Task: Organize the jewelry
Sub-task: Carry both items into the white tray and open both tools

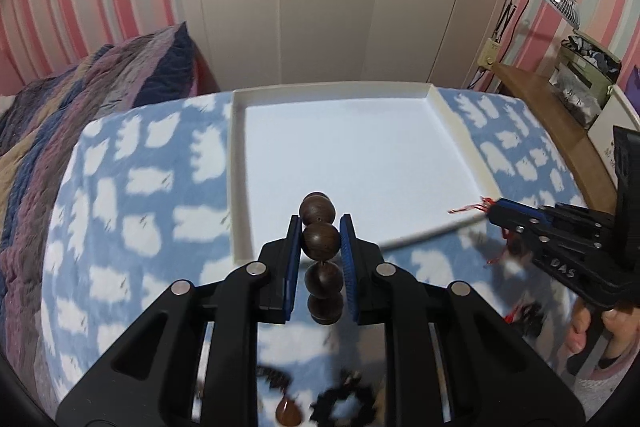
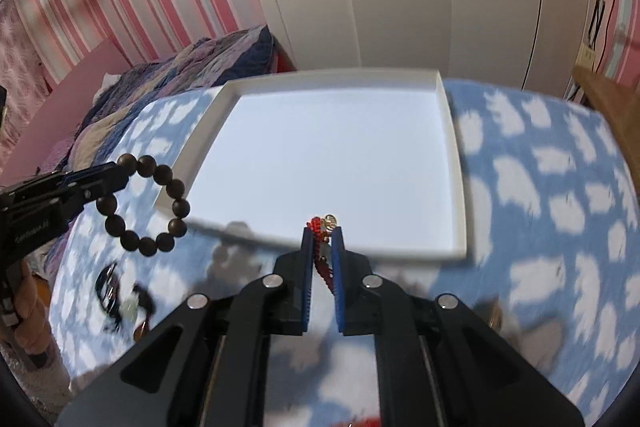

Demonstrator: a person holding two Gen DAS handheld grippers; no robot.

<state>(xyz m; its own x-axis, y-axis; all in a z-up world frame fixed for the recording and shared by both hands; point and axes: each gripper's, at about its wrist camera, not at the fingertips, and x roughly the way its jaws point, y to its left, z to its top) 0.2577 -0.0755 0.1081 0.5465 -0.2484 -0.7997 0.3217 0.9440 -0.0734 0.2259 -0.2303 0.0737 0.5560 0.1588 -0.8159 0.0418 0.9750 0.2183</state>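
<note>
My left gripper [image 1: 320, 227] is shut on a dark wooden bead bracelet [image 1: 319, 243] and holds it above the blue blanket, just before the near edge of the white tray [image 1: 452, 119]. The right wrist view shows that bracelet [image 2: 149, 205] hanging as a ring from the left gripper [image 2: 120, 171]. My right gripper [image 2: 322, 233] is shut on a red cord bracelet with a gold charm [image 2: 322, 227], held at the near edge of the tray [image 2: 454, 163]. In the left wrist view the right gripper [image 1: 496, 209] is at the tray's near right corner.
The tray lies on a blue blanket with white patches [image 1: 120, 207]. More dark jewelry pieces lie on the blanket near me [image 1: 344, 399] [image 2: 120, 291]. A striped quilt [image 1: 60, 107] is at the left, a wooden side table [image 1: 532, 99] at the right, a wardrobe behind.
</note>
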